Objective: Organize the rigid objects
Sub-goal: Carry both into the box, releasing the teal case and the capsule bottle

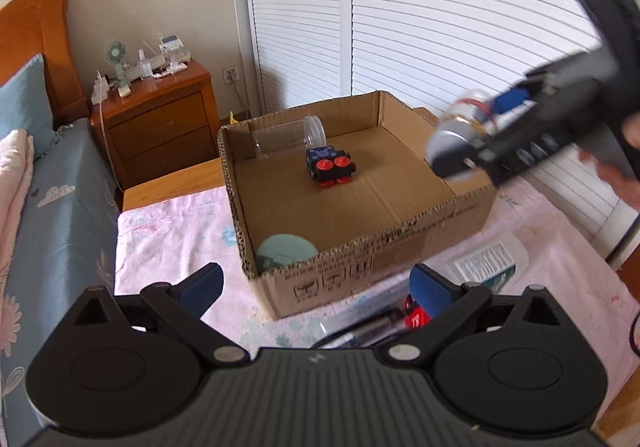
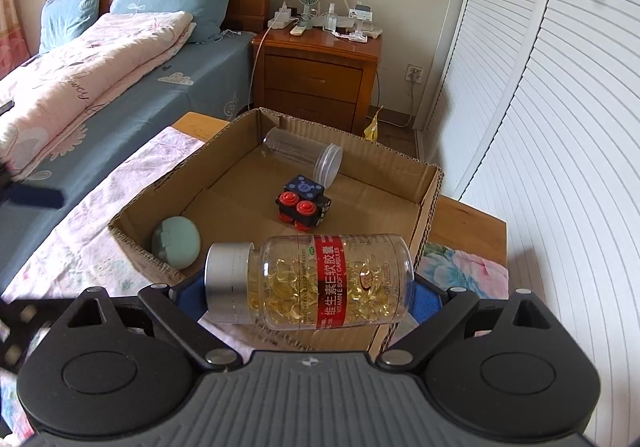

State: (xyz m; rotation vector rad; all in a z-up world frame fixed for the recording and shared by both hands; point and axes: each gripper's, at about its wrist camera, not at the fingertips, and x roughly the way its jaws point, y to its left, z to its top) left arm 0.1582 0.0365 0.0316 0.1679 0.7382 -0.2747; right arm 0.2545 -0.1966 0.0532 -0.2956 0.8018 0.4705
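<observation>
A cardboard box sits on a pink cloth. Inside lie a clear empty jar, a black cube toy with red buttons and a round green case. My right gripper is shut on a clear vitamin capsule bottle with a silver cap, held sideways above the box's near edge; it shows blurred in the left wrist view. My left gripper is open and empty in front of the box.
A white labelled bottle, a clear tube and a red item lie on the cloth by my left gripper. A bed is on the left, a wooden nightstand behind, white louvred doors on the right.
</observation>
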